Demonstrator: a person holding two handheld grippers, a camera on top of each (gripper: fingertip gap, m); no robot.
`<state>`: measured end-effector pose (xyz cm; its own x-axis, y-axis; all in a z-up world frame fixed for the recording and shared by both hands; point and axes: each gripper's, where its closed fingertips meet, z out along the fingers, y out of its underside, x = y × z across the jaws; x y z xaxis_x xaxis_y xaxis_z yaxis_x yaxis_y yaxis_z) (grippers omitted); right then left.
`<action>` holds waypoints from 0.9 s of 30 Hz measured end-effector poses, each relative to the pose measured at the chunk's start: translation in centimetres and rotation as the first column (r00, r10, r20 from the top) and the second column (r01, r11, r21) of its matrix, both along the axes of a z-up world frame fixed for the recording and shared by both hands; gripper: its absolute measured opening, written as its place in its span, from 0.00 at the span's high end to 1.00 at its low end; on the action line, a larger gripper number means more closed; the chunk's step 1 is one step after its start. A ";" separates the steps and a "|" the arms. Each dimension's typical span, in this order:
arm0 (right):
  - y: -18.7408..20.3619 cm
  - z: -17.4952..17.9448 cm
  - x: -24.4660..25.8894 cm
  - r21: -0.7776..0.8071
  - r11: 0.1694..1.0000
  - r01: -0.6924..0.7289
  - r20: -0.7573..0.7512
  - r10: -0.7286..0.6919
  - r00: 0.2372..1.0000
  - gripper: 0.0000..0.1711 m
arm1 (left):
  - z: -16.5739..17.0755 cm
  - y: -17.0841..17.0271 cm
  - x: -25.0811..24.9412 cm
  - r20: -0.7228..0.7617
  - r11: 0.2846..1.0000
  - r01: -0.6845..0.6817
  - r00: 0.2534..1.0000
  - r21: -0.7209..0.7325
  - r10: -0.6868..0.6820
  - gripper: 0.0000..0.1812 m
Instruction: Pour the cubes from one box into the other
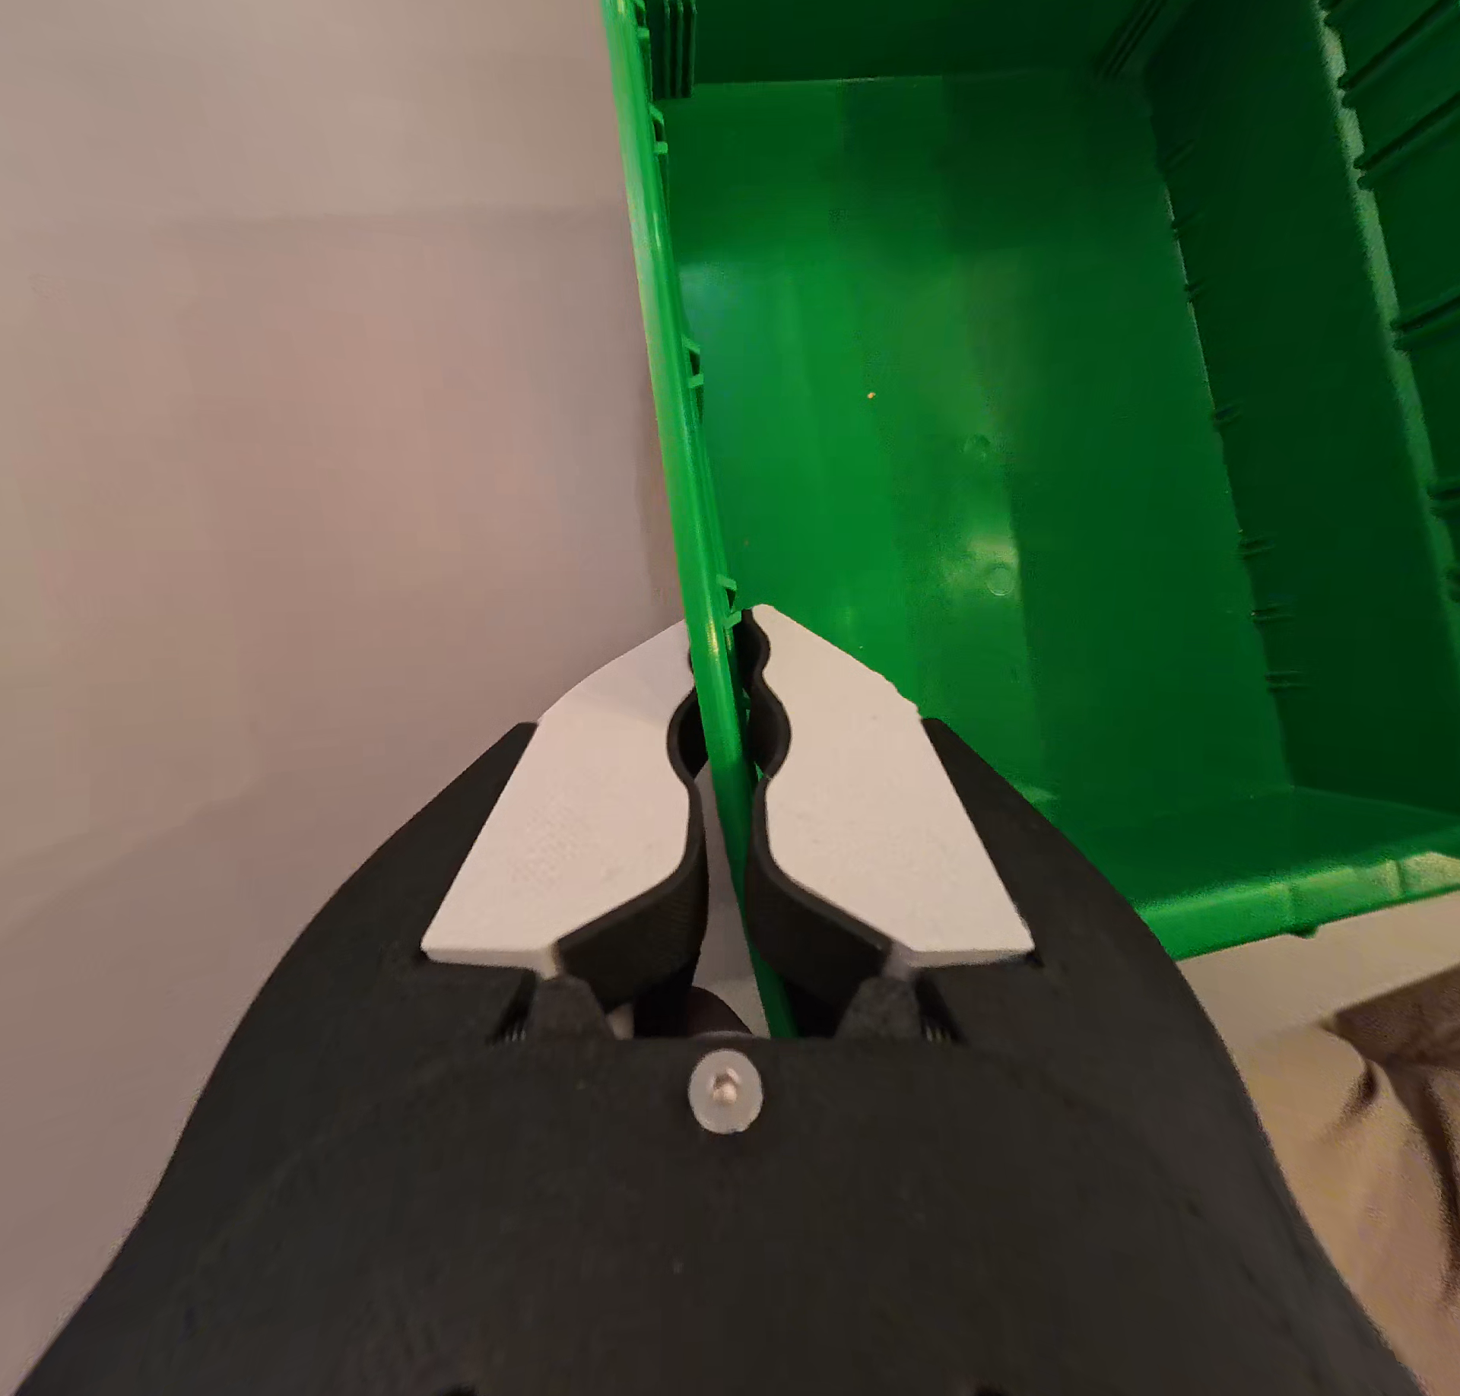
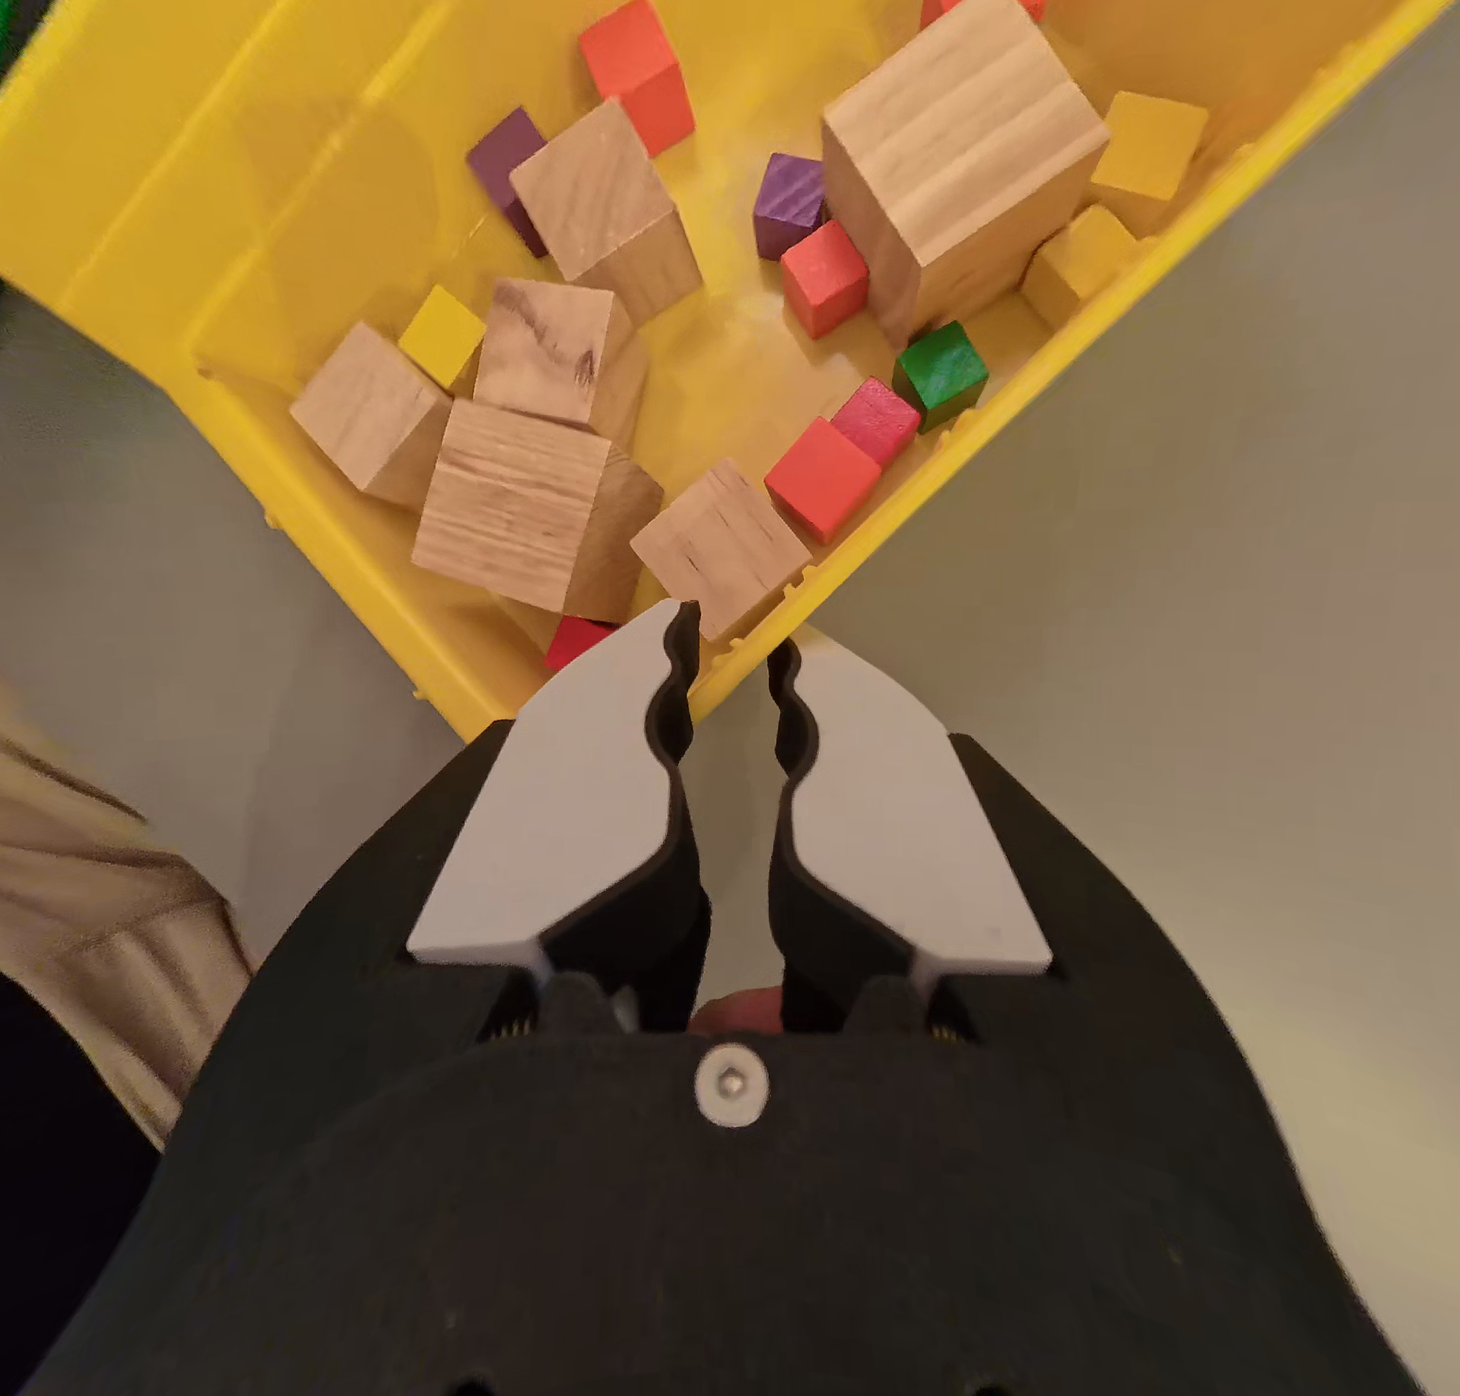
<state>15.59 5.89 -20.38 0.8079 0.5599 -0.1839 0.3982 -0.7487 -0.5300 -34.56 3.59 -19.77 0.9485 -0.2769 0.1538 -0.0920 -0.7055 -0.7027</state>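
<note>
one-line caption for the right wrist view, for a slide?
Right gripper straddles the near rim of a yellow box holding plain wooden and small coloured cubes.

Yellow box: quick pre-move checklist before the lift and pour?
1. Left gripper clamped on the green box wall: ok, one of its fingers on each side of the wall.
2. Green box clear to receive: ok, no cubes inside.
3. Right gripper closed on the yellow box rim: not ok, fingers straddle the rim with a gap showing.
4. Cubes all inside the yellow box: ok, wooden cubes and small coloured ones lie on its floor.
5. Yellow box lined up with the green box: cannot tell, neither view shows both clearly.
</note>
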 end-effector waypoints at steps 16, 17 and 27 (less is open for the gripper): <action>3.4 0.3 -23.3 0.049 0.994 -0.099 -0.215 0.107 0.971 0.97 | 13.8 -5.9 -3.4 0.115 0.973 -0.100 0.990 0.209 0.077 0.98; 3.5 0.4 -24.3 0.051 0.995 -0.091 -0.230 0.100 0.968 0.96 | 14.3 -6.0 -3.2 0.122 0.973 -0.096 0.990 0.209 0.071 0.98; 2.2 7.9 -20.6 0.129 0.987 -0.099 -0.493 0.151 0.857 0.74 | 15.2 -3.2 6.8 0.156 0.977 0.056 0.984 0.205 -0.089 0.98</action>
